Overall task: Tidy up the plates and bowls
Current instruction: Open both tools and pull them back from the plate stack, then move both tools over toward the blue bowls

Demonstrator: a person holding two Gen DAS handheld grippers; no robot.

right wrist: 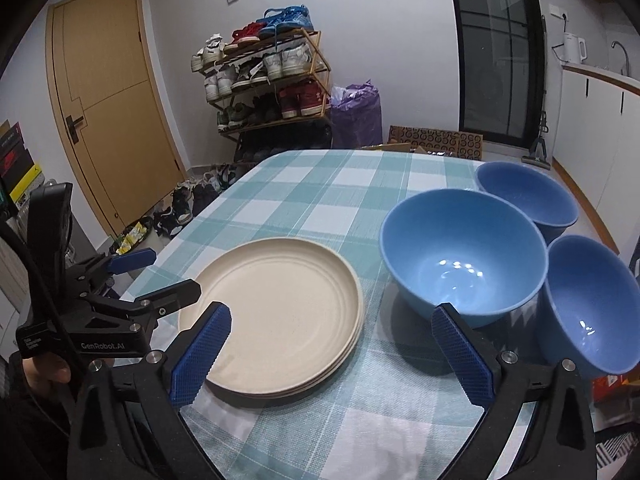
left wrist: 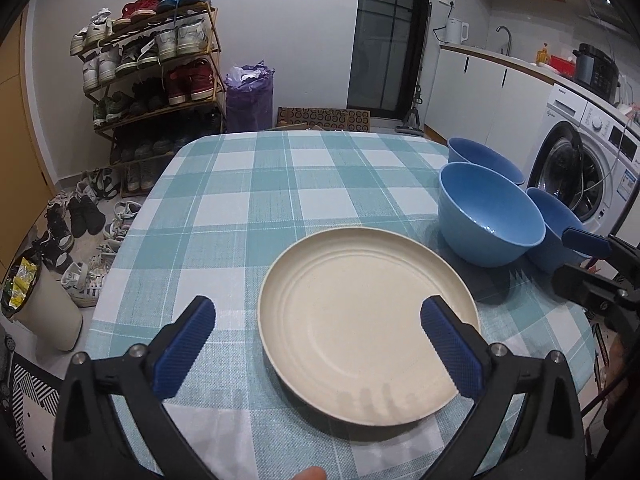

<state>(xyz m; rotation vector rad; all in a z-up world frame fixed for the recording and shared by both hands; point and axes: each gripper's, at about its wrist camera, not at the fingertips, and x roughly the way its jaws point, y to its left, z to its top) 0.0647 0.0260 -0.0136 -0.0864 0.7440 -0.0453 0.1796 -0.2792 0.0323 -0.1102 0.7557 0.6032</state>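
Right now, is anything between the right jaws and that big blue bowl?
Nothing visible. The right gripper is open, with only bare tablecloth before the big bowl. The plates sit off to its left.

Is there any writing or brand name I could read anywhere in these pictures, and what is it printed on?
"GenRobot.AI": on the black body of the left tool.
Small white label beside it: too blurred to read.
Washing machine brand and stickers: too small to read.
Boxes by the door: print unreadable.

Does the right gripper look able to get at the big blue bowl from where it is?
Probably yes: the right gripper is open, the large blue bowl sits just ahead, and only bare tablecloth lies between.
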